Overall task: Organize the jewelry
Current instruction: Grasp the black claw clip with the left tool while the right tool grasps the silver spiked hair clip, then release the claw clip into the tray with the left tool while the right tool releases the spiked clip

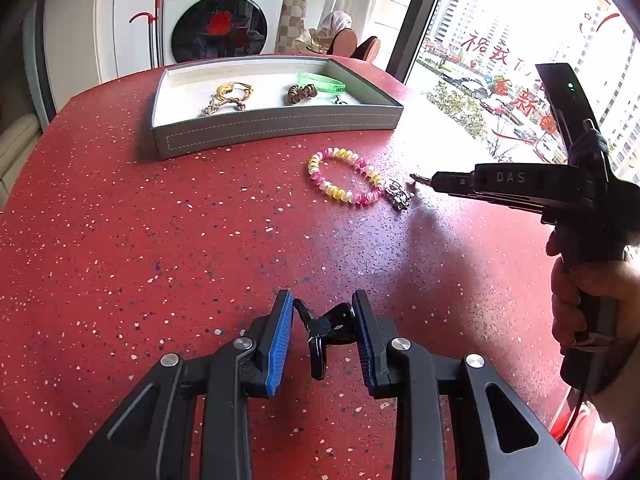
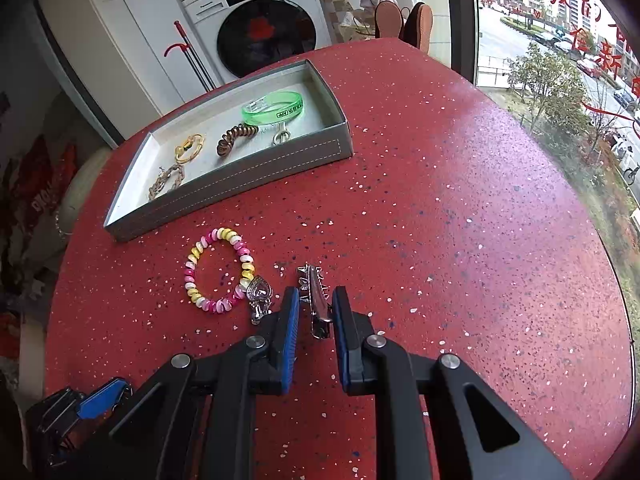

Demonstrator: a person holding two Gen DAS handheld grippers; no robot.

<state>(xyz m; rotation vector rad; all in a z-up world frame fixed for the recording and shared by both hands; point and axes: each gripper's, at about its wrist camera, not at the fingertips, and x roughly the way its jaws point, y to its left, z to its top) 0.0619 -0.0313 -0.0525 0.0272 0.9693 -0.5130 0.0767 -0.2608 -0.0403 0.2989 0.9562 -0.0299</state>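
Near me on the red table point(image 1: 120, 240), my left gripper point(image 1: 323, 332) pinches a black clip point(image 1: 320, 332) and my right gripper point(image 2: 316, 316) pinches a spiked clasp point(image 2: 317, 300), both bound for the far tray point(image 2: 240, 192); the bracelet point(image 2: 218, 270) waits between.

Both wrist cameras look steeply down, close over the red table point(image 1: 160, 240). Both face the grey tray point(image 2: 240, 184) and the beaded bracelet point(image 1: 344, 176), the right view seemingly nearer.
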